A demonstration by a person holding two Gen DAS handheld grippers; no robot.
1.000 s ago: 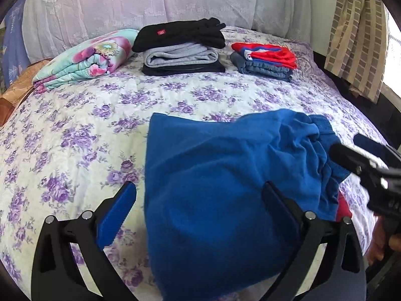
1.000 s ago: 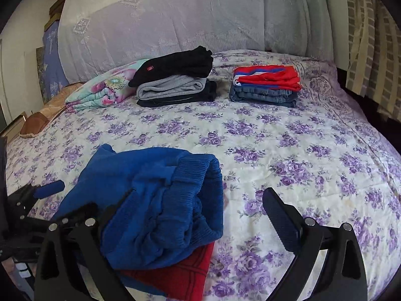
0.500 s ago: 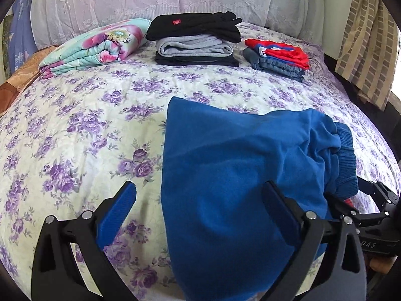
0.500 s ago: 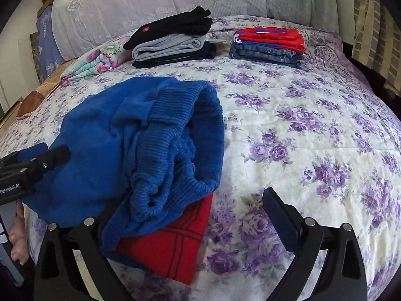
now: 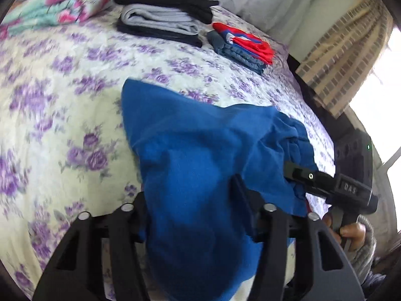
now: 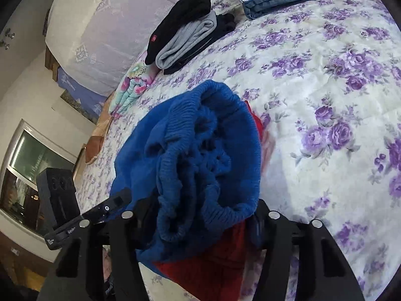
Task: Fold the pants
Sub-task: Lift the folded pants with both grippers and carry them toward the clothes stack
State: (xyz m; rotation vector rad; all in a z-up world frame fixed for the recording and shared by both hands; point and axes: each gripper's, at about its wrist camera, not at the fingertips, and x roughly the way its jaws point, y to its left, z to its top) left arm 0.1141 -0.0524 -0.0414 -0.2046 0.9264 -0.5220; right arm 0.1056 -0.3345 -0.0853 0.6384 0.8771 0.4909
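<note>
Blue pants, on floral bedspread: long axis runs between both tongs; left gripper and right gripper each clamp one end.

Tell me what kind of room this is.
Most likely a bedroom: a bed with a floral purple bedspread, folded clothes stacked on it, and a checked curtain by a window.

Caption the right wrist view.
Right gripper closed on blue pants' ribbed waistband over a floral bedspread.
</note>
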